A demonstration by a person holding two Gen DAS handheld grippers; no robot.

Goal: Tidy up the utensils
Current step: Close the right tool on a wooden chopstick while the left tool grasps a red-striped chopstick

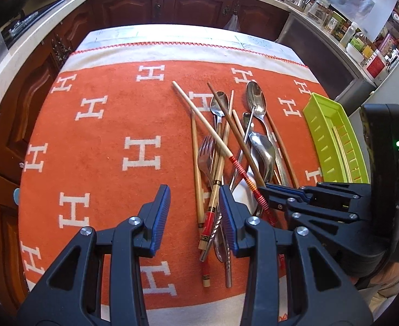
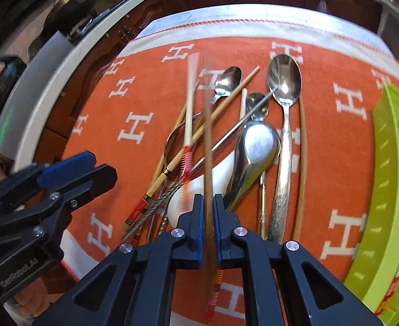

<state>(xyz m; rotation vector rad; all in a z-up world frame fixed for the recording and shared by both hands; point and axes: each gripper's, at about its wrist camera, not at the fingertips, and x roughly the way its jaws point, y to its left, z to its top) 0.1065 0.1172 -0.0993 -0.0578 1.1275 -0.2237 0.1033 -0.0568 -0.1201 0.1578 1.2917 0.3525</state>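
Right wrist view: our right gripper (image 2: 207, 214) is clamped on a dark brown wooden chopstick (image 2: 207, 141) above the utensil heap mid-cloth, our left gripper (image 1: 194, 212) gapes empty, so we should lift straight, clearing neighbours, toward the lime-green plastic tray (image 2: 392, 179) at the table's right edge.

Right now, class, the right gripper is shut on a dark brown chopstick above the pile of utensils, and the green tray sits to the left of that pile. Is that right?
Not quite. The right gripper is shut on the dark brown chopstick, but the green tray sits to the right of the pile, as the right wrist view shows.
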